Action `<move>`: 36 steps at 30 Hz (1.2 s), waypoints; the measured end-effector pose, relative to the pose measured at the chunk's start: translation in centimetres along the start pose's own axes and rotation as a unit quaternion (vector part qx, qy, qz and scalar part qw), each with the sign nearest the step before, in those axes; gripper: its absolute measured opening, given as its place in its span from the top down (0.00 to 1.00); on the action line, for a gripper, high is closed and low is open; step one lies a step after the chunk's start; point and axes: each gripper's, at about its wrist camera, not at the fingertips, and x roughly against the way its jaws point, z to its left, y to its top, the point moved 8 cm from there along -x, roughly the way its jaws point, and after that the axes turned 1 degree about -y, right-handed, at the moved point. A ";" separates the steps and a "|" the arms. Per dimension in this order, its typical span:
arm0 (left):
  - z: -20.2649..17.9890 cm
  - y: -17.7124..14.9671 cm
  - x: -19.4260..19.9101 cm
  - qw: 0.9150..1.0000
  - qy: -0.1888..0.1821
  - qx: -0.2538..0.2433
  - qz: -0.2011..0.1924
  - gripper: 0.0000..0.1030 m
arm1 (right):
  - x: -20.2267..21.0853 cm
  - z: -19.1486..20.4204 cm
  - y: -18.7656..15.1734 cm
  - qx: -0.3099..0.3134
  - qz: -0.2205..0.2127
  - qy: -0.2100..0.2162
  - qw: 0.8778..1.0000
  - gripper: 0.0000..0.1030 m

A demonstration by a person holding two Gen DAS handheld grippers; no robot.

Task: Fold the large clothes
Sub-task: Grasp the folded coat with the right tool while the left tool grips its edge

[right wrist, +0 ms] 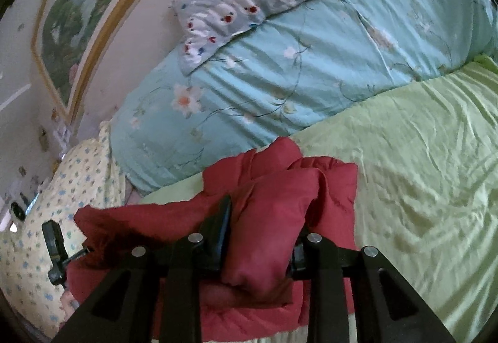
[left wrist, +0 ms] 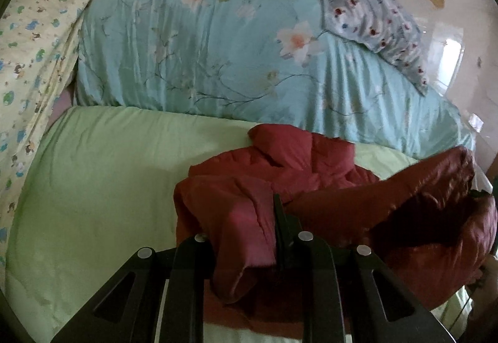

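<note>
A dark red padded jacket (left wrist: 311,168) lies bunched on the light green sheet (left wrist: 102,174) of a bed. In the left wrist view my left gripper (left wrist: 249,231) is shut on a fold of the jacket; the cloth drapes over one finger and hides it, while the other finger (left wrist: 281,227) shows dark beside it. In the right wrist view my right gripper (right wrist: 258,246) is shut on another thick bunch of the red jacket (right wrist: 274,187), with fabric bulging between both fingers. The left gripper (right wrist: 54,249) shows at the lower left there, at the jacket's far end.
A rolled teal floral duvet (left wrist: 202,40) lies along the wall behind the jacket, with a grey flowered pillow (left wrist: 367,16) on it. A yellow patterned quilt (left wrist: 34,47) lies at the side. A framed picture (right wrist: 71,31) hangs on the wall.
</note>
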 end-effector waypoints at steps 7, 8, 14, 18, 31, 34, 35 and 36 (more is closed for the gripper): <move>0.9 1.7 -5.6 0.999 0.025 0.015 0.020 0.79 | -4.5 -1.9 1.3 -0.006 0.013 -0.033 0.999 0.72; 1.1 2.1 -6.7 0.999 0.026 0.020 0.023 0.79 | -5.1 -2.2 1.5 -0.006 0.015 -0.039 0.999 0.72; 1.9 3.7 -11.9 0.998 0.037 0.038 0.038 0.78 | -8.7 -3.7 2.5 -0.008 0.027 -0.065 0.997 0.72; 2.4 4.9 -15.4 0.997 0.041 0.051 0.041 0.76 | -11.3 -4.8 3.2 -0.014 0.031 -0.081 0.996 0.72; 4.2 5.9 -25.6 0.992 0.090 0.056 0.073 0.73 | -18.3 -8.4 3.7 -0.046 0.035 -0.119 0.991 0.70; 4.5 6.0 -26.9 0.991 0.093 0.056 0.082 0.72 | -19.8 -9.1 3.8 -0.048 0.045 -0.130 0.989 0.70; 4.6 6.1 -27.5 0.990 0.094 0.056 0.084 0.72 | -20.2 -9.3 3.8 -0.050 0.048 -0.132 0.989 0.70; 4.6 6.1 -27.9 0.990 0.094 0.056 0.086 0.72 | -20.6 -9.6 3.8 -0.053 0.052 -0.134 0.988 0.69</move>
